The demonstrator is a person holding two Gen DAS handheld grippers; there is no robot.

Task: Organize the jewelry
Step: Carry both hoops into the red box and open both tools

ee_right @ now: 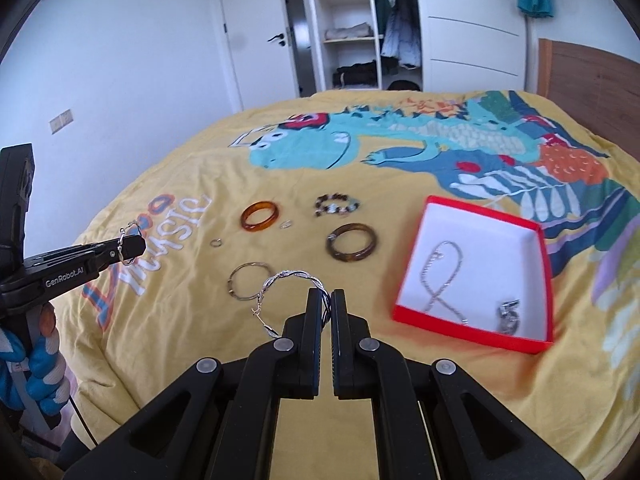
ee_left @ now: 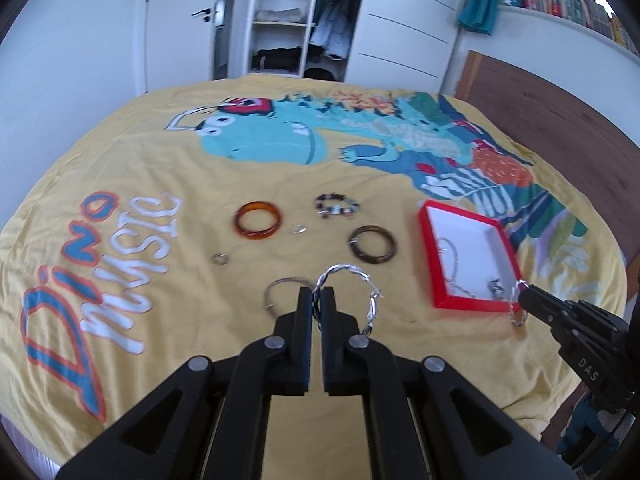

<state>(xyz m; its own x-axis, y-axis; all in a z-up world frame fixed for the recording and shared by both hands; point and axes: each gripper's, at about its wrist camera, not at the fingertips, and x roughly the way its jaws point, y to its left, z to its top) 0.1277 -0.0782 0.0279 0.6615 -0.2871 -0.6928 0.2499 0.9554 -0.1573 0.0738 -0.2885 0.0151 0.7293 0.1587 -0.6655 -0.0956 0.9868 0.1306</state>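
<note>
1. Left wrist view: the left claw is clenched on a twisted silver hoop earring, held above the yellow dinosaur-print bedspread.
2. The right claw enters from the right edge of this view, clenched on a second twisted silver hoop earring, at the near corner of the red cardboard box with white lining.
3. This view alone shows a bookshelf along the upper right and the full "Dino Music" lettering.
4. On the bed beyond the left claw lie an amber resin bangle, a dark brown resin bangle, a beaded bracelet, a thin grey metal hoop, a small ring and a small silver piece.
5. Right wrist view: the right claw grips its hoop earring; the left claw shows at the left edge with its earring pinched.
6. Only this view looks fully into the red box: a silver chain and a small dark metal piece lie inside.
7. The same bangles, the beaded bracelet and the thin hoop lie apart from each other, left of the box.
8. Bare bedspread lies between the loose pieces and the near bed edge; a wooden headboard bounds the right, and an open wardrobe stands behind the bed.
</note>
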